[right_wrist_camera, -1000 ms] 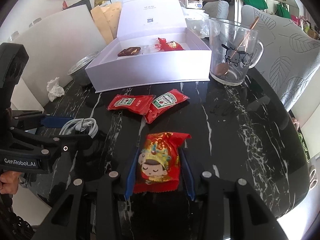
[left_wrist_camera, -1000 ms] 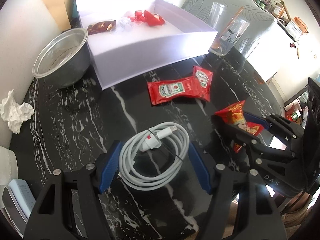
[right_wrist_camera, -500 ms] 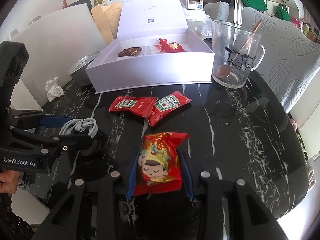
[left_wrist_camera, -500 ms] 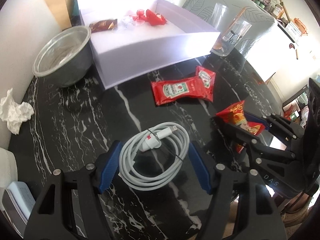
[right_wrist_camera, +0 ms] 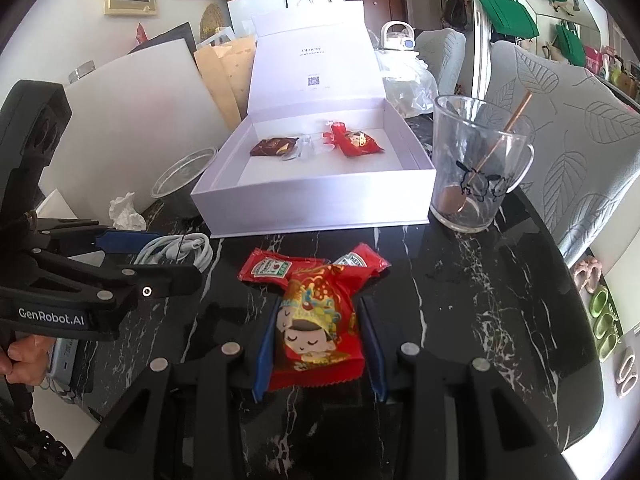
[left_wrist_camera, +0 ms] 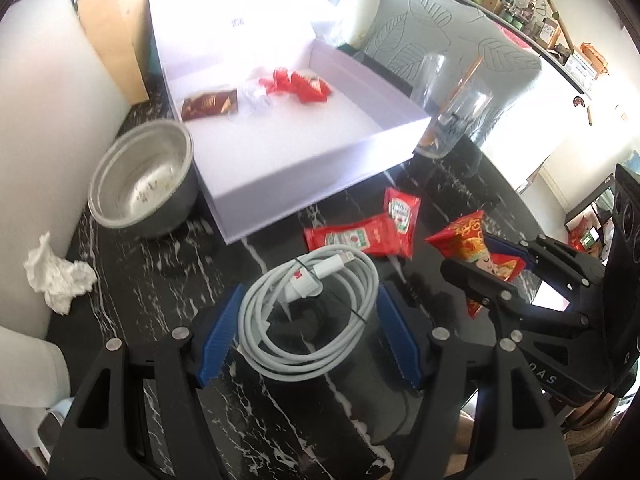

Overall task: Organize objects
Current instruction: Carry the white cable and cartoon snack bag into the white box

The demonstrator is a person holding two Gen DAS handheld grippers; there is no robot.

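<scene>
My left gripper (left_wrist_camera: pixel 308 300) is shut on a coiled white charging cable (left_wrist_camera: pixel 312 316) and holds it above the black marble table (left_wrist_camera: pixel 160 280). My right gripper (right_wrist_camera: pixel 318 312) is shut on a red snack packet with a cartoon face (right_wrist_camera: pixel 318 328), lifted off the table; it also shows in the left wrist view (left_wrist_camera: pixel 476 244). Two red ketchup sachets (right_wrist_camera: pixel 280 268) lie on the table in front of an open white box (right_wrist_camera: pixel 320 196). The box holds a brown sachet (right_wrist_camera: pixel 272 146), clear wrappers and a red packet (right_wrist_camera: pixel 352 142).
A steel bowl (left_wrist_camera: pixel 144 180) stands left of the box, with a crumpled tissue (left_wrist_camera: pixel 56 280) nearer me. A glass mug with a spoon (right_wrist_camera: pixel 476 168) stands right of the box. Grey chairs stand behind the table's curved right edge.
Both grippers have risen with their loads and moved towards the box. The snack packet now overlaps the ketchup sachets in the right wrist view.
</scene>
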